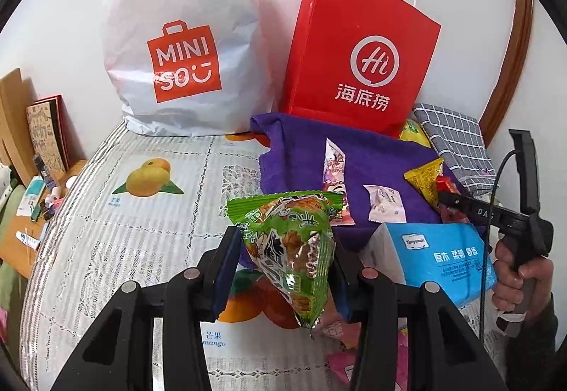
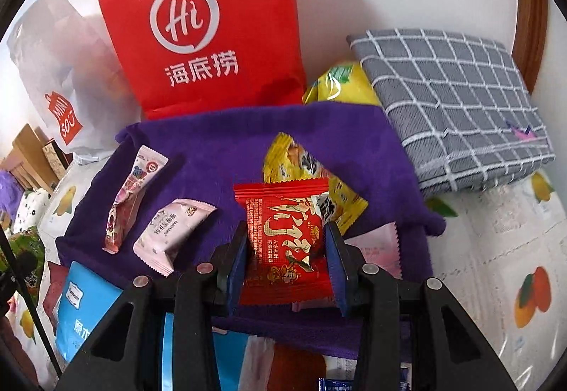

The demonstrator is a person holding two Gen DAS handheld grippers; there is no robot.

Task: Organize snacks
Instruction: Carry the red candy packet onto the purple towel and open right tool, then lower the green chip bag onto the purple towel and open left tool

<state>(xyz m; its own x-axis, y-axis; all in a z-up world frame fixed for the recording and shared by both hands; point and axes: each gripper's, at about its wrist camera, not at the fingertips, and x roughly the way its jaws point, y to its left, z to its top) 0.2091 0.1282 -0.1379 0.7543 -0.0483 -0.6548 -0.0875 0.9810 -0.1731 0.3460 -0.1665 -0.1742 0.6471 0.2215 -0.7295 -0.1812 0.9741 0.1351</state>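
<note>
My left gripper (image 1: 285, 249) is shut on a green snack packet (image 1: 290, 249), held above the fruit-print tablecloth (image 1: 141, 214). My right gripper (image 2: 285, 249) is shut on a red snack packet (image 2: 283, 238) over the purple cloth (image 2: 219, 150). On that cloth lie a long pink packet (image 2: 129, 199), a pale pink packet (image 2: 170, 235) and a yellow packet (image 2: 301, 171) just behind the red one. In the left wrist view the right gripper (image 1: 450, 199) reaches over the cloth's right side with the red packet (image 1: 447, 186), a hand (image 1: 517, 277) on its handle.
A red paper bag (image 1: 358, 54) and a white Miniso plastic bag (image 1: 180, 37) stand against the wall. A folded grey checked cloth (image 2: 457, 100) lies at the right, a yellow bag (image 2: 340, 83) beside it. A blue tissue pack (image 1: 436, 256) sits near the cloth's front edge.
</note>
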